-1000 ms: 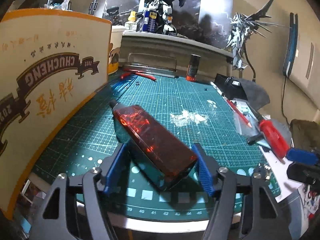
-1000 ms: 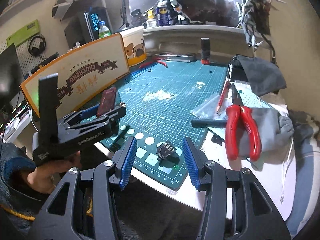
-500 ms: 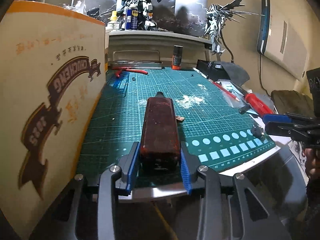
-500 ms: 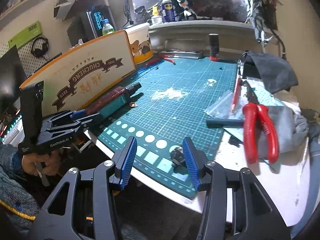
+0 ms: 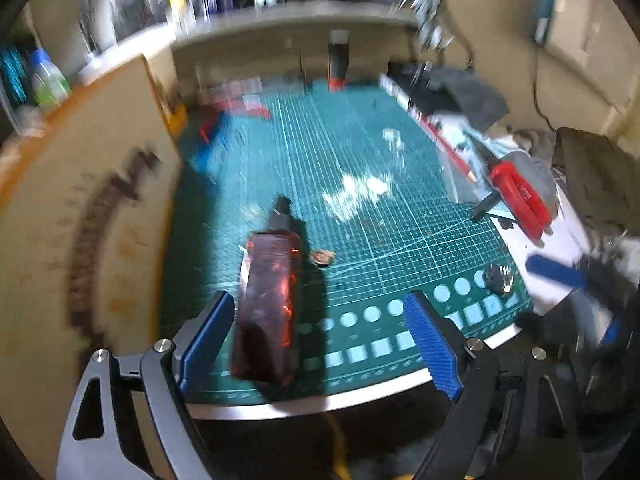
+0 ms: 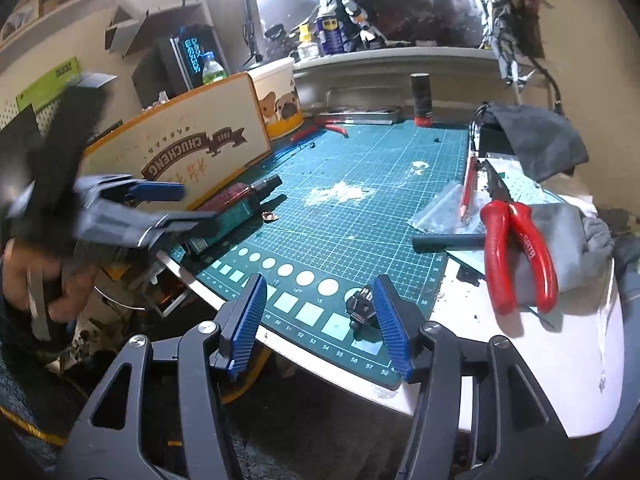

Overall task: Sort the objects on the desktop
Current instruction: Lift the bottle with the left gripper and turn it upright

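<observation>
A dark red flat bottle (image 5: 268, 304) with a black cap lies loose on the green cutting mat (image 5: 360, 152), close to the cardboard box (image 5: 80, 220). My left gripper (image 5: 320, 340) is open at the mat's front edge, and the bottle's base lies just inside its left finger. That view is motion-blurred. In the right wrist view the bottle (image 6: 236, 200) lies beside the box, with the left gripper (image 6: 160, 208) behind it. My right gripper (image 6: 320, 324) is open, and a small black metal part (image 6: 360, 308) sits on the mat near its right finger.
Red-handled pliers (image 6: 516, 256) rest on a grey cloth (image 6: 576, 240) to the right of the mat, beside a black cylinder (image 6: 448, 242) and a red pencil (image 6: 466, 188). A dark spray can (image 6: 422, 100) and red cutters (image 6: 328, 128) stand at the back. White crumbs (image 6: 340, 194) litter mid-mat.
My left gripper was shut on the bottle half a second ago; its jaws now stand wide and the bottle lies loose on the mat. The right gripper has edged nearer the small black part.
</observation>
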Demonstrator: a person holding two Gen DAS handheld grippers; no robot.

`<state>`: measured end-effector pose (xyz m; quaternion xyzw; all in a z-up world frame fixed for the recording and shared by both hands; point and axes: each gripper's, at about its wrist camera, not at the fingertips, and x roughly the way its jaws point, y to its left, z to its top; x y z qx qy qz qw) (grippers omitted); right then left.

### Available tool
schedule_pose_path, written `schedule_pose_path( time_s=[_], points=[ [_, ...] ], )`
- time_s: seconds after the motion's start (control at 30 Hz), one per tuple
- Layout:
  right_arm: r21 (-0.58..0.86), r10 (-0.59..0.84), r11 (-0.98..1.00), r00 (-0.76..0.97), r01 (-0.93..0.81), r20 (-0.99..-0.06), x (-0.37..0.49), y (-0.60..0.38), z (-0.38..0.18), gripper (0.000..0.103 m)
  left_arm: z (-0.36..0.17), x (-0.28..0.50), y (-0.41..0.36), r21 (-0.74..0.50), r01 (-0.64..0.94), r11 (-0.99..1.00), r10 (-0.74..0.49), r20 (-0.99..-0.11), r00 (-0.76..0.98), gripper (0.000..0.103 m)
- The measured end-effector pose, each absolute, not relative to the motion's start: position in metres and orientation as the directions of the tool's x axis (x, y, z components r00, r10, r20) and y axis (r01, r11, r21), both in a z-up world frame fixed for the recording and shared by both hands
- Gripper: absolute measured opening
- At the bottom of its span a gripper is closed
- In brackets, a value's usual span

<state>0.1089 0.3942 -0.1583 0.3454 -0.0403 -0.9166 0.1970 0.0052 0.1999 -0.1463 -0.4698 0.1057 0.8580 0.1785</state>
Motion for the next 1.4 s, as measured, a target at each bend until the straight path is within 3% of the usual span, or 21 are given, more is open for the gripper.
schedule_pose_path(
  time_s=[0.17,0.23,0.3,0.4,0.6,0.87,1.03,1.17,1.4],
  points=[
    [0.212,-0.399,-0.915,-0.694,0.343,-0.599,0.114,0.395,-0.153,0.052,-0.162,-0.028,0.2,-0.014,-0.371,-0.929,0.168,-0.908,-0.385,0.088],
    [0.215,-0.403,-0.913,-0.699,0.346,-0.591,0.116,0.396,-0.151,0.052,-0.168,-0.041,0.2,-0.024,-0.356,-0.934,0.153,-0.929,-0.338,0.078],
    [0.219,-0.408,-0.912,-0.701,0.348,-0.585,0.116,0.396,-0.15,0.052,-0.175,-0.05,0.201,-0.014,-0.349,-0.937,0.126,-0.945,-0.301,0.054],
    [0.224,-0.414,-0.909,-0.702,0.352,-0.579,0.115,0.396,-0.151,0.052,-0.176,-0.054,0.201,0.006,-0.353,-0.936,0.109,-0.946,-0.305,0.039],
    [0.23,-0.423,-0.905,-0.699,0.358,-0.577,0.113,0.394,-0.153,0.053,-0.165,-0.048,0.194,-0.047,-0.336,-0.941,0.185,-0.901,-0.392,0.036],
    [0.232,-0.426,-0.904,-0.699,0.36,-0.574,0.11,0.39,-0.152,0.053,-0.137,-0.021,0.17,-0.121,-0.345,-0.931,0.319,-0.729,-0.606,0.036],
    [0.233,-0.428,-0.903,-0.703,0.361,-0.569,0.107,0.386,-0.149,0.052,-0.136,0.013,0.152,-0.176,-0.376,-0.91,0.41,-0.527,-0.745,0.036],
    [0.23,-0.422,-0.906,-0.702,0.356,-0.574,0.107,0.384,-0.149,0.052,-0.15,0.042,0.147,-0.157,-0.394,-0.906,0.424,-0.358,-0.832,0.036],
    [0.231,-0.415,-0.909,-0.707,0.347,-0.572,0.11,0.385,-0.147,0.053,-0.183,0.101,0.148,-0.055,-0.392,-0.918,0.396,-0.163,-0.904,0.037]
  ],
)
